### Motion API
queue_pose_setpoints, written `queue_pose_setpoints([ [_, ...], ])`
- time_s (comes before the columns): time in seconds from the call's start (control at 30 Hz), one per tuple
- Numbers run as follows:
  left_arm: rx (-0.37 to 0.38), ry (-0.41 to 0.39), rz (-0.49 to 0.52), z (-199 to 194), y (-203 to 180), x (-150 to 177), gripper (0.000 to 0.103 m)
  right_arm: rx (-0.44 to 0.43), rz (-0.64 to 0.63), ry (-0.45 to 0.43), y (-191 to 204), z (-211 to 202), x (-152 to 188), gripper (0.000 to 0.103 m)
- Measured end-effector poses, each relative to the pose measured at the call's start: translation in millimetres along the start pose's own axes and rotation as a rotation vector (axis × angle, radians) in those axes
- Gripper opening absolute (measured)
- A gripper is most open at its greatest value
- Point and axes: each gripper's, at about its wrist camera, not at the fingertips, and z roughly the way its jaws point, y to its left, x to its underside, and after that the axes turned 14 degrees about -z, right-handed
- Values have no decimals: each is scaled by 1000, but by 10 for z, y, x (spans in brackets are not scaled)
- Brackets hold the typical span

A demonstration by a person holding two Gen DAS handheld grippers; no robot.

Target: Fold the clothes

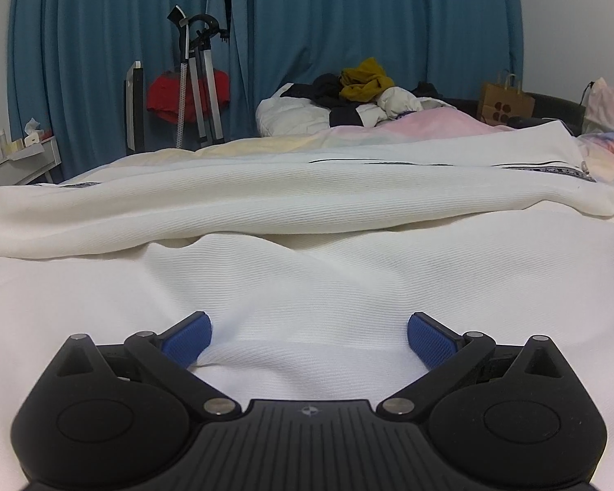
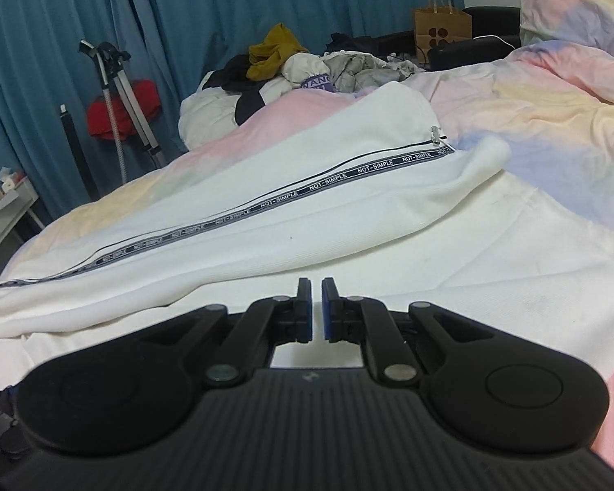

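We see a bed with a pastel quilt (image 2: 532,114) in pink, yellow and blue. A white zip jacket (image 2: 307,212) lies spread across it, just ahead of the right tongs (image 2: 316,290) and under the left tongs (image 1: 309,325). Far beyond both, a heap of clothes (image 2: 290,65) rests on the quilt.

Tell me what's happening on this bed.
A person with a gripper in each hand is folding a white jacket spread on the bed. One side is already folded over lengthwise, the zip tape showing on top. The left gripper sits wide open low over the fabric, gripping nothing. The right gripper is shut and empty at the near edge.
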Motion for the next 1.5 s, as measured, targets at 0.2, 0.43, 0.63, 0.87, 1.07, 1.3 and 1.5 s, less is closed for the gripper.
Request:
queue_pose_setpoints([
  [0.2, -1, 1, 2, 14, -2, -14, 103, 22, -16, -16, 26, -22, -47, 9],
  [0.43, -2, 1, 2, 22, 1, -19, 103, 31, -11, -3, 9, -41, -45, 9],
  [0.63, -2, 1, 2, 19, 6, -15, 103, 38, 6, -19, -36, -53, -84, 9],
  [0.87, -2, 0, 2, 15, 13, -12, 103, 25, 41, -17, -84, -52, -77, 9],
  [1.07, -4, -1, 2, 16, -5, 0, 103, 10, 40, -18, -71, -38, -97, 9],
  [1.3, -5, -1, 2, 12, -16, 1, 103, 25, 36, -22, -68, -69, -105, 9],
  [1.5, -6, -1, 1, 7, -23, 6, 103, 25, 37, -25, -71, -89, -113, 9],
])
